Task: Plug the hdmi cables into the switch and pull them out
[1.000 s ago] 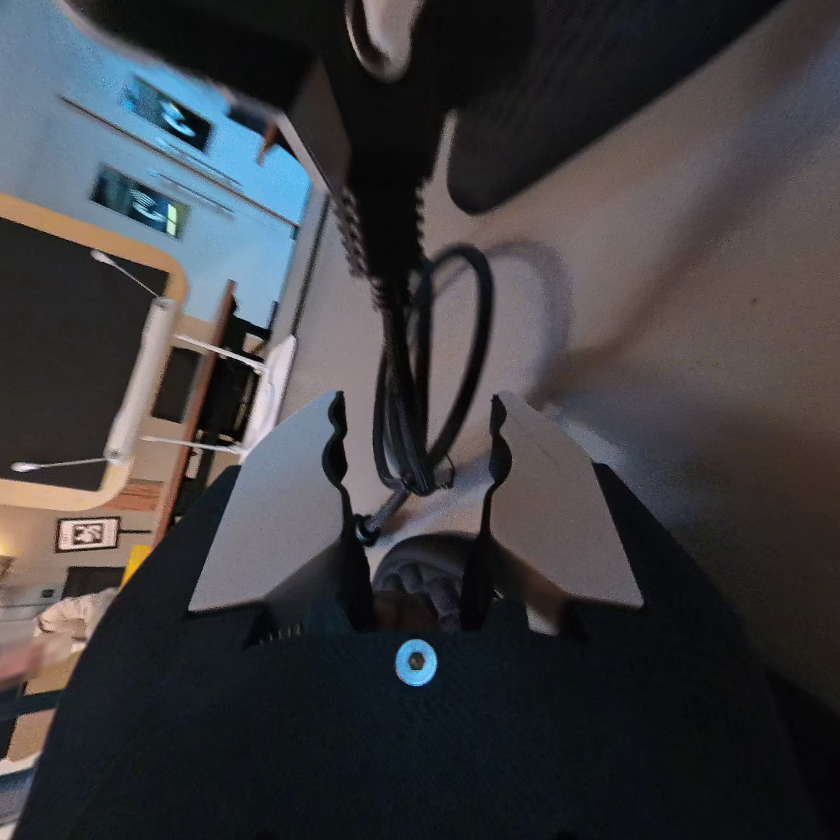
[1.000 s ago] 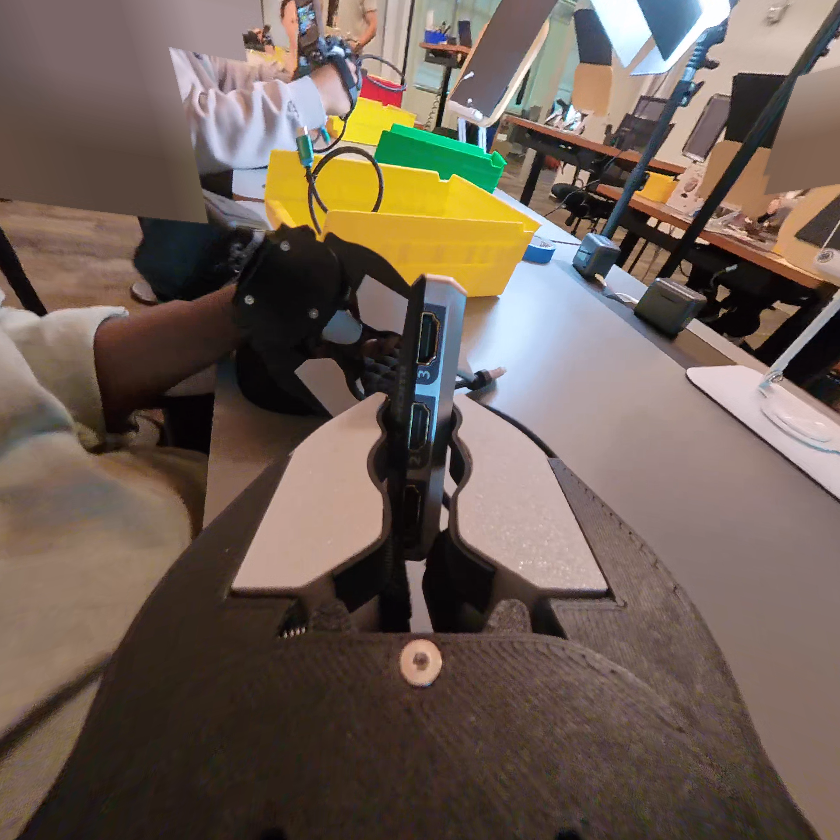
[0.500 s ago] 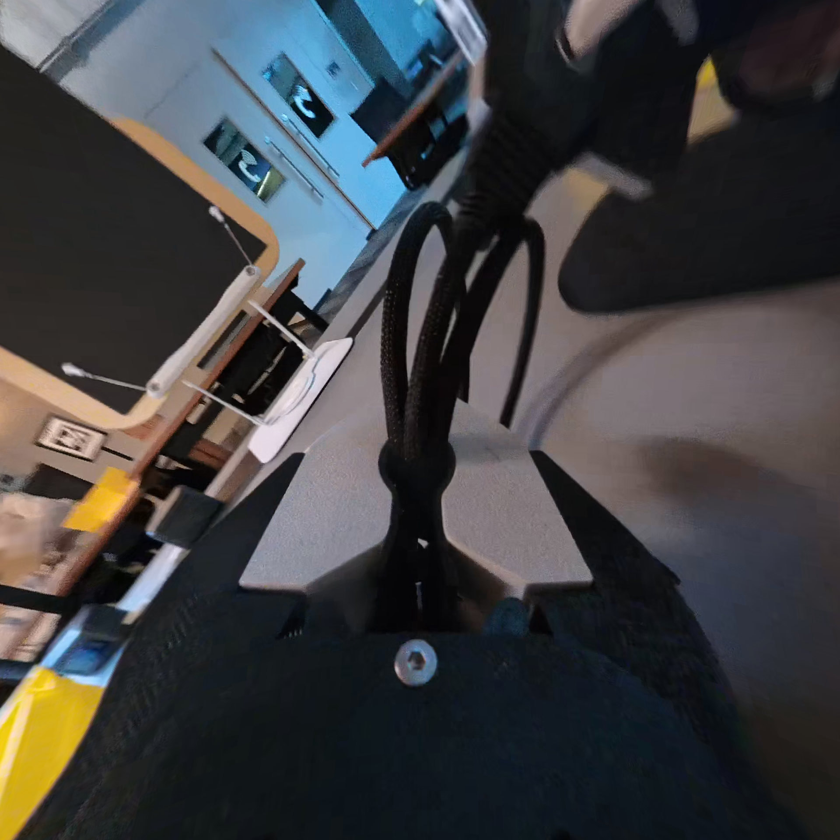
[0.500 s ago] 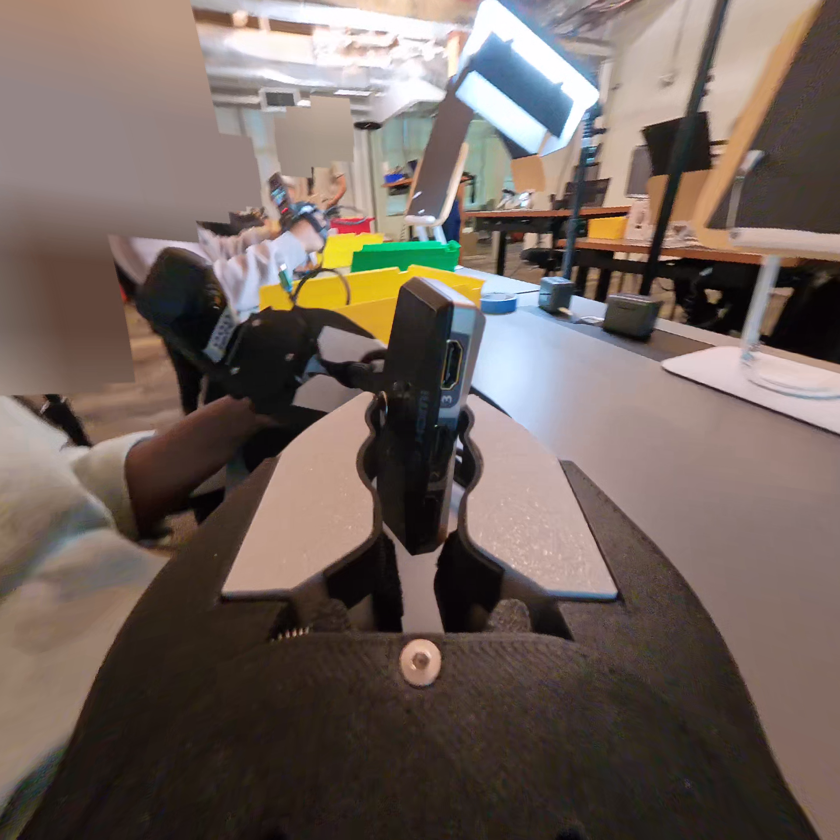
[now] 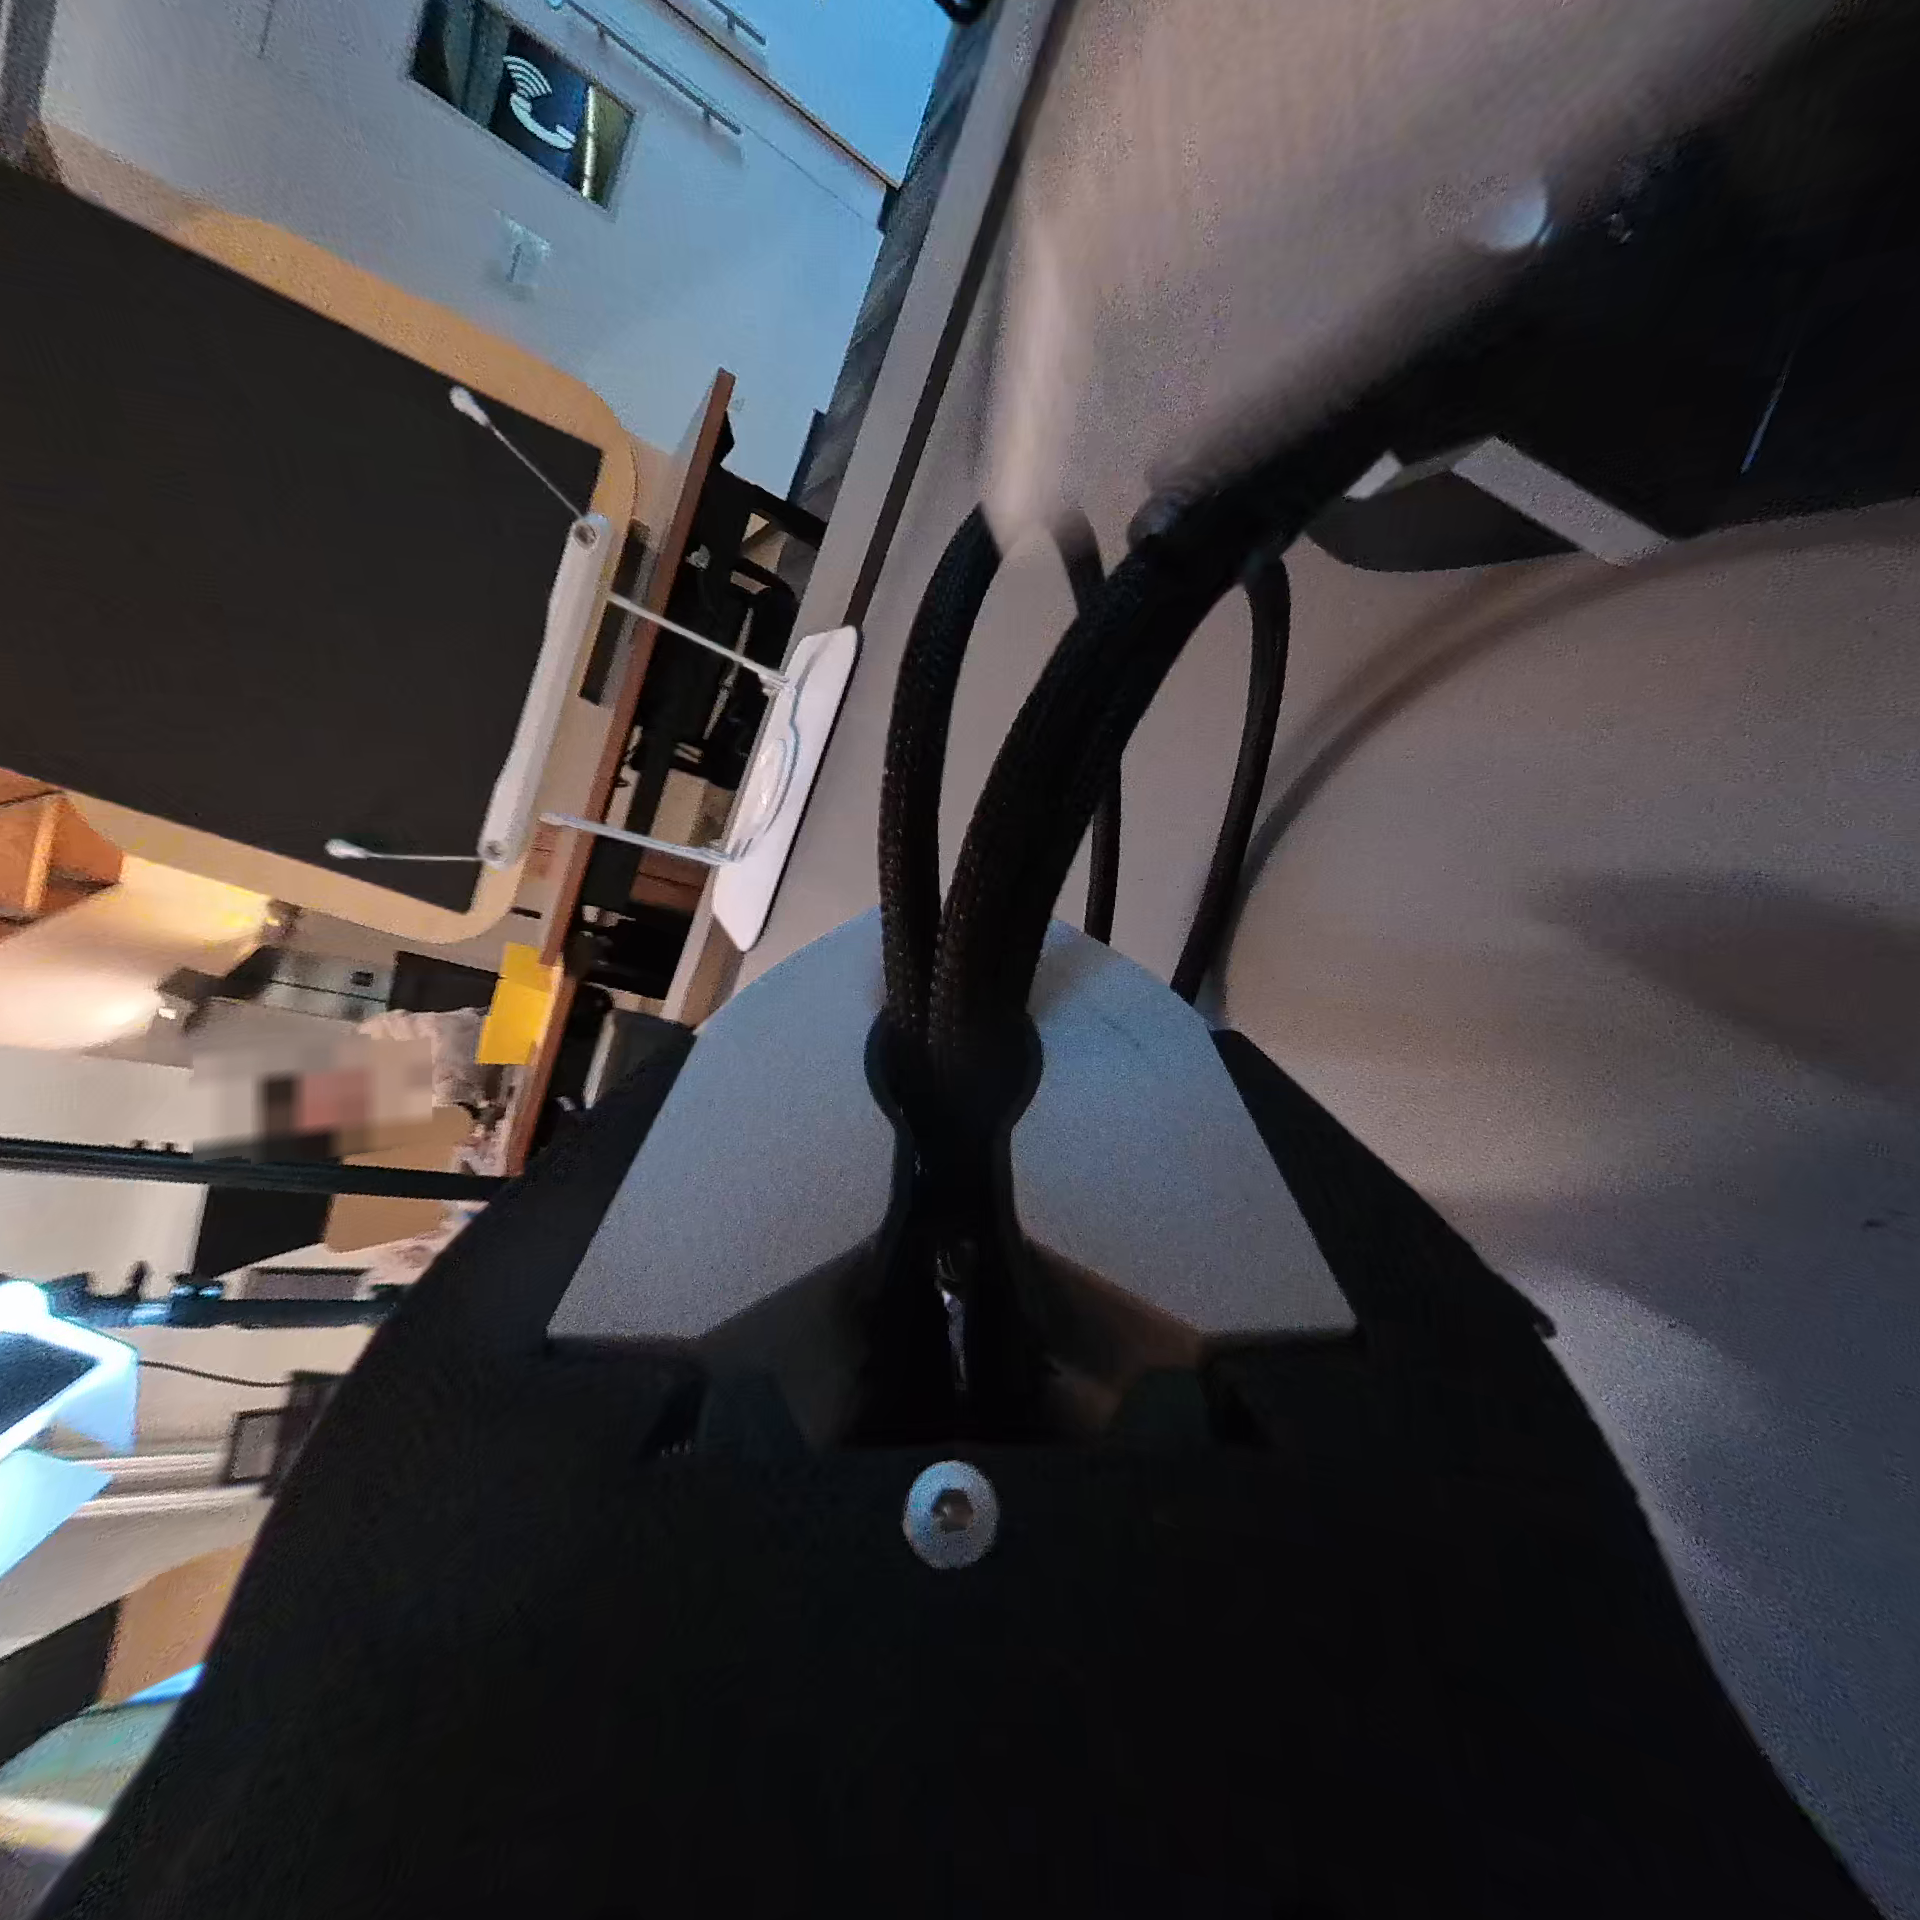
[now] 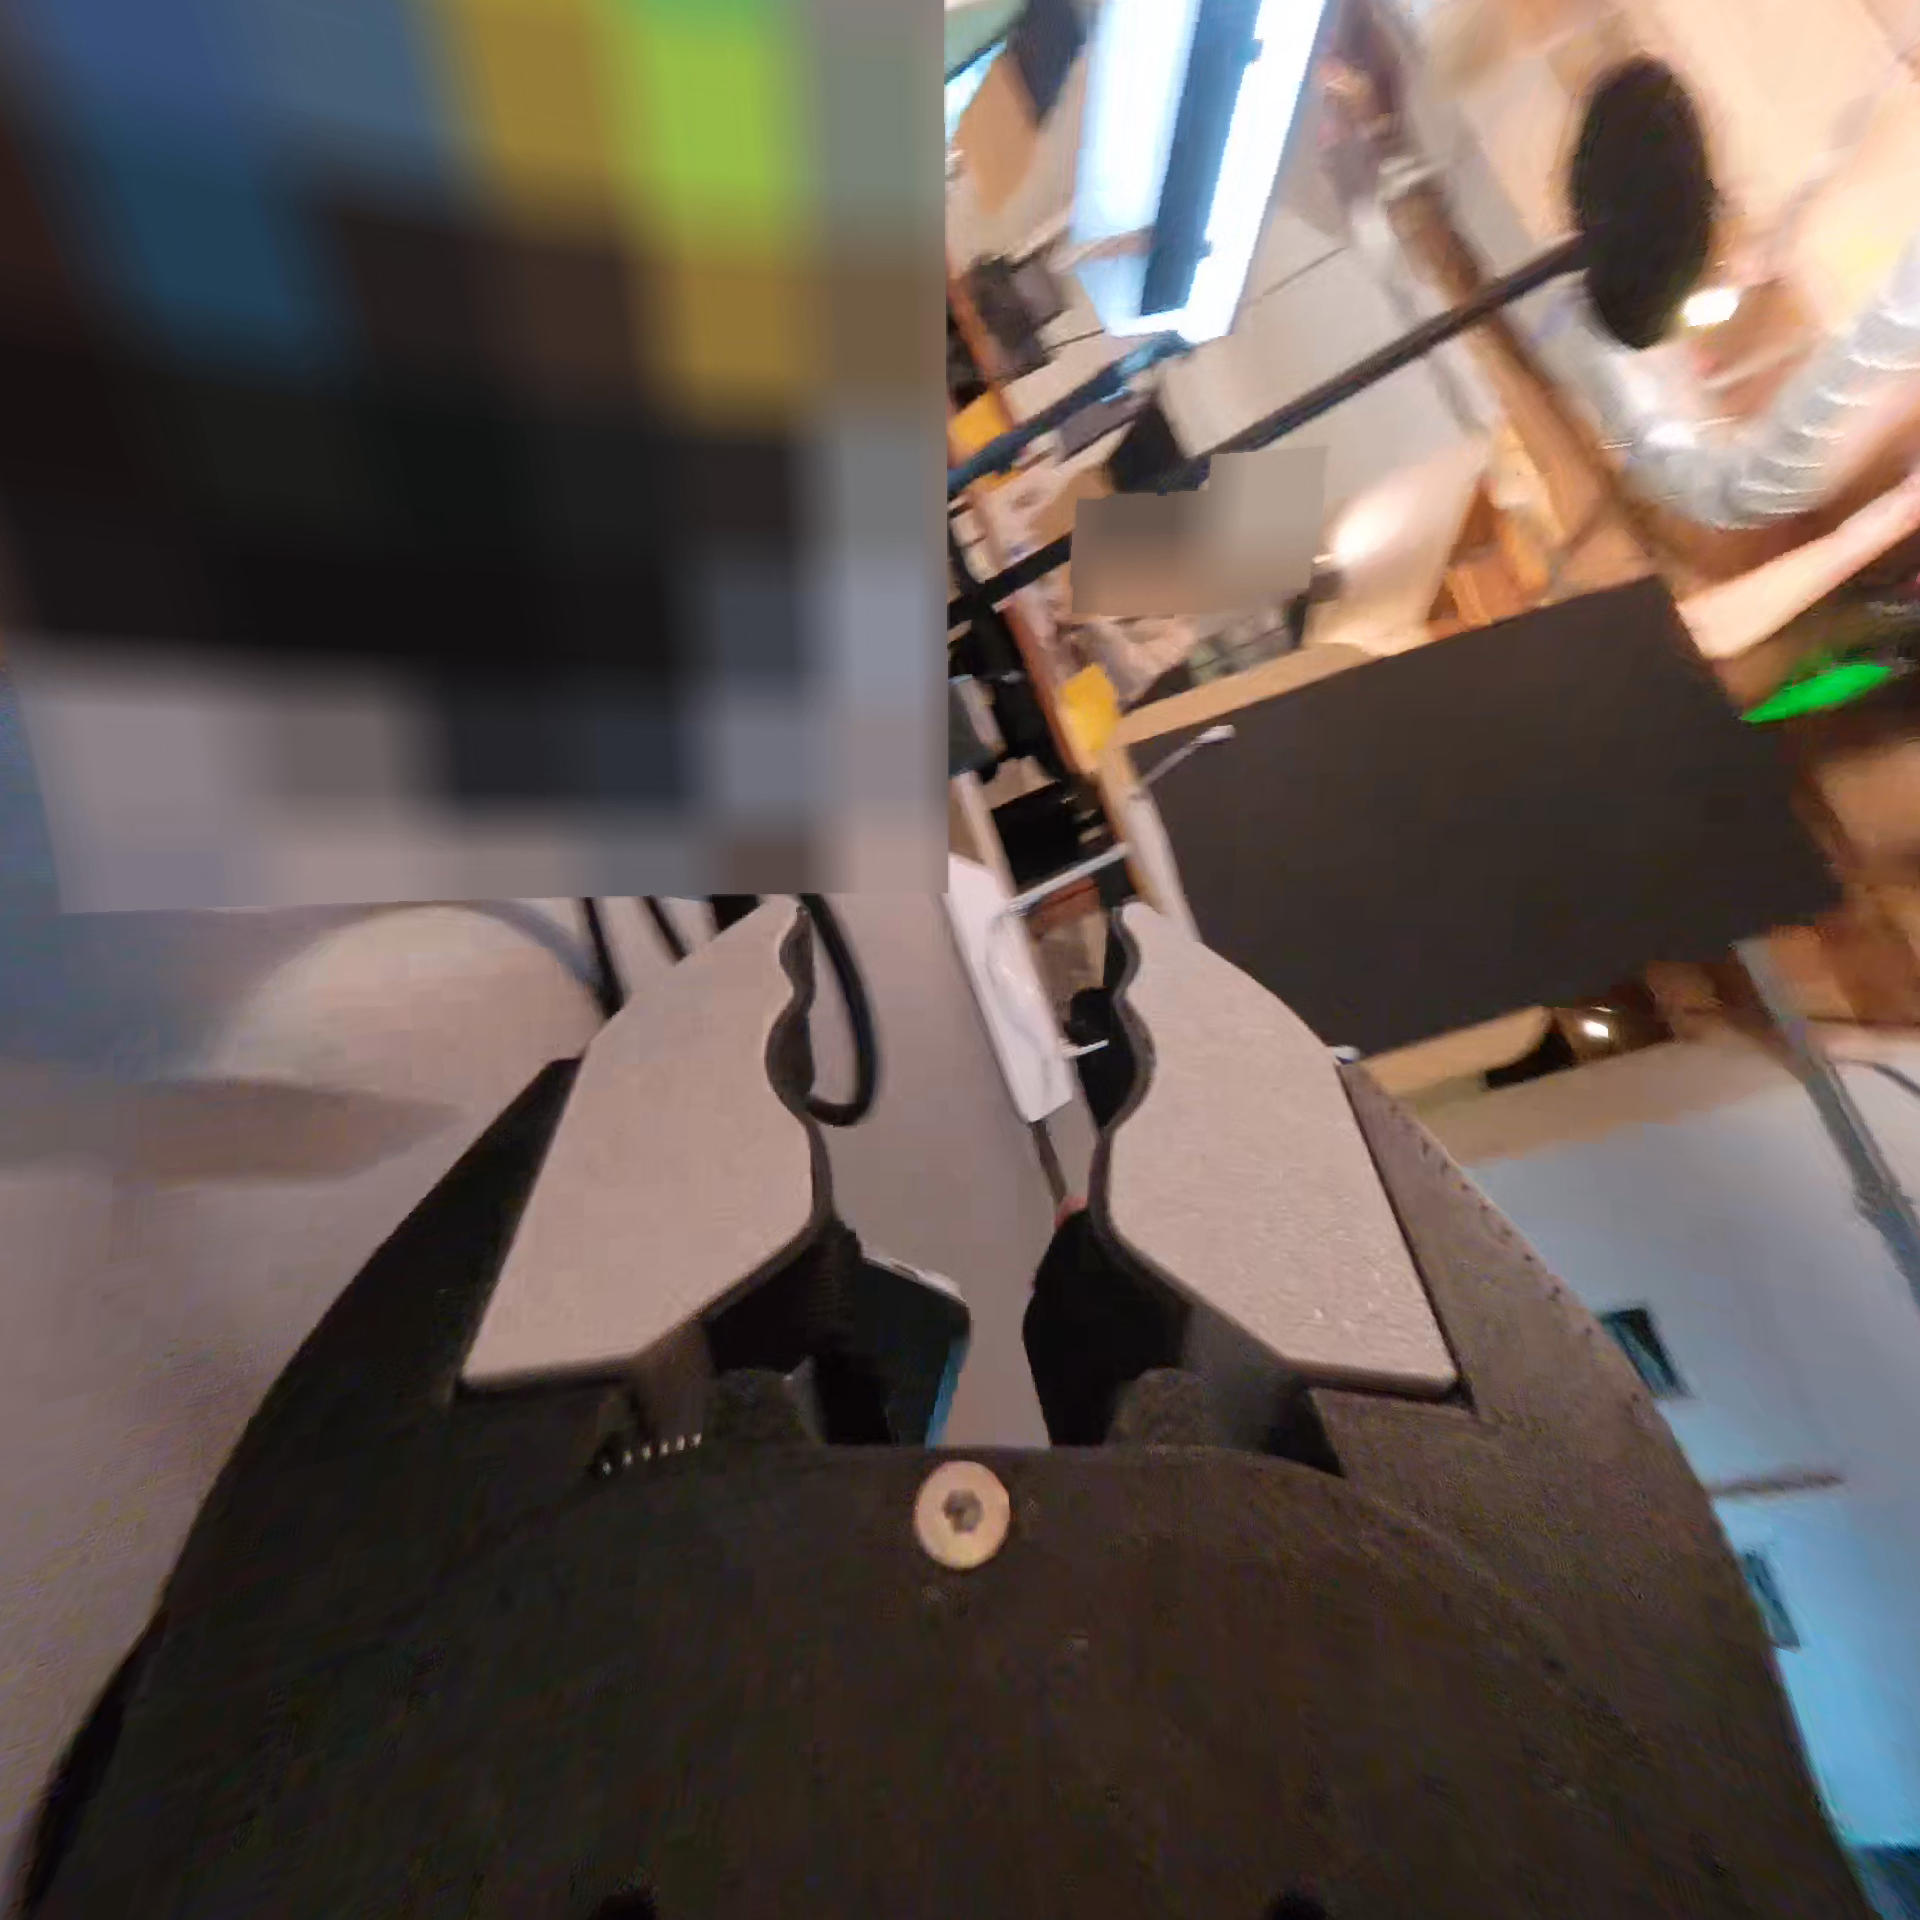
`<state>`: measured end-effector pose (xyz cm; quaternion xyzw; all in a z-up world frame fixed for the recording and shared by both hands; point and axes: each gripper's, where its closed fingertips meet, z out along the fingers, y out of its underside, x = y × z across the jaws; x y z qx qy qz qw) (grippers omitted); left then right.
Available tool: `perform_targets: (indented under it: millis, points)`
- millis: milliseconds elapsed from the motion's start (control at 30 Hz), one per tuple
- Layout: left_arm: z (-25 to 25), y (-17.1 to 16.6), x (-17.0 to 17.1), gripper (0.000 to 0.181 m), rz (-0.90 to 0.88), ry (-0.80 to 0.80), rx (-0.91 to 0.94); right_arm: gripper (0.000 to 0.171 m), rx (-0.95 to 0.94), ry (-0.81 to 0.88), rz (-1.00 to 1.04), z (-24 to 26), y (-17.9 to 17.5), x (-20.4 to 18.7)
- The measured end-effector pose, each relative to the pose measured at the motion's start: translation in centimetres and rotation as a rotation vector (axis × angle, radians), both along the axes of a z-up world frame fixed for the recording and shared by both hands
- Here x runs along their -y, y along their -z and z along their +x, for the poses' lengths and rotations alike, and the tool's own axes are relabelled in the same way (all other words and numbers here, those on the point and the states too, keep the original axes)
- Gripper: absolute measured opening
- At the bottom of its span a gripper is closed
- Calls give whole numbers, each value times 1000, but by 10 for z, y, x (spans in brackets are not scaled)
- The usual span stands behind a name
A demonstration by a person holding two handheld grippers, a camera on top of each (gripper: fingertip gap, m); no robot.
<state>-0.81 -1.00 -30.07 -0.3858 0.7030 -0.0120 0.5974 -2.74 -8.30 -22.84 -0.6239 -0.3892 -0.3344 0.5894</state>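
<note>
Grey tabletop point(image 5: 1558, 935) fills my view while my left gripper point(image 5: 954, 1049) clamps the looped braided hdmi cables point(image 5: 977, 810) toward twelve o'clock, my right gripper point(image 6: 961, 1023) gapes empty, so I judge regrasping the unseen switch comes next.

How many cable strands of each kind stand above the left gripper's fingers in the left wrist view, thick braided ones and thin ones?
Thick braided HDMI cable strands, clamped in the left gripper: 2
Thin black cable strands, behind the fingers, not clamped: 2
Total: 4
</note>
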Motion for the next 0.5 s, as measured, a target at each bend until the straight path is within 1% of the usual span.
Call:
perform_targets:
  millis: [33,100,167,200,267,300,367,433,500]
  points:
    - [1,-1,1,7,22,-6,-4,56,28,5,-85,-7,14,-5]
    - [3,-4,7,7,38,13,-6,53,85,40,-200,-6,40,-13]
    - [4,-6,13,9,103,49,-27,40,171,65,-229,1,55,-18]
    - [1,-6,15,7,148,57,-47,33,188,27,-189,-3,54,-21]
    - [-2,-8,22,7,206,108,-51,20,197,16,-173,-4,54,-22]
    - [-3,-13,26,7,214,129,-22,16,203,20,-166,-4,52,-23]
    - [-5,-26,33,10,211,175,70,15,195,6,-120,-6,43,-20]
    - [-11,-46,39,24,215,236,197,14,139,16,-86,0,32,-17]
    - [-23,-67,37,36,152,264,345,14,71,35,-38,14,17,-11]
